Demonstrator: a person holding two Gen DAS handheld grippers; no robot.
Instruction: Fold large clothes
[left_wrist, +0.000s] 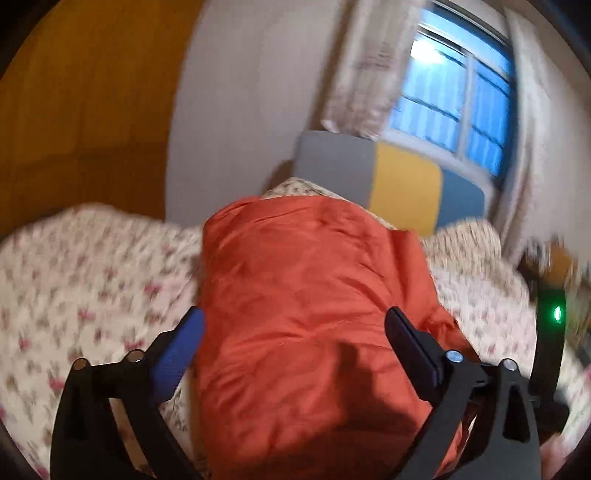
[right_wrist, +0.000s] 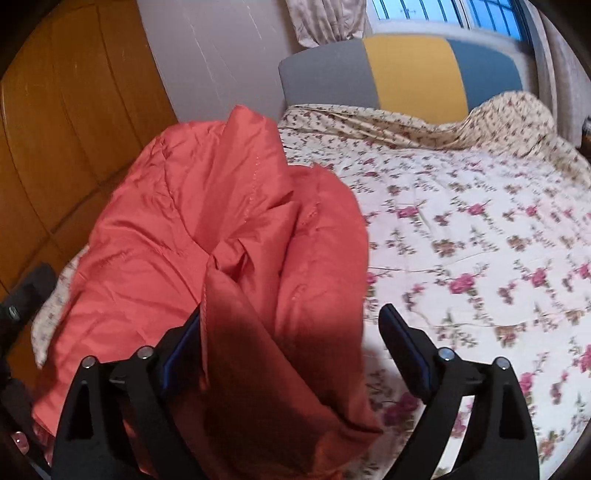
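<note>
An orange-red padded garment (left_wrist: 303, 258) lies bunched on a bed with a floral sheet (left_wrist: 74, 277). In the left wrist view it runs as a long bundle away from me, and my left gripper (left_wrist: 295, 314) stands wide open astride its near end, pads not pressing. In the right wrist view the garment (right_wrist: 184, 206) is heaped at the left side of the sheet (right_wrist: 461, 221). A raised fold of it sits between the jaws of my right gripper (right_wrist: 291, 312), resting against the left finger (right_wrist: 184, 343). The right finger is clear of it, so this gripper is open.
A grey, yellow and blue headboard (right_wrist: 406, 70) closes the far end of the bed. A wooden wardrobe (right_wrist: 55, 129) stands at the left, with a window (left_wrist: 454, 99) and curtains behind. A dark device with a green light (left_wrist: 554, 314) shows at the right edge.
</note>
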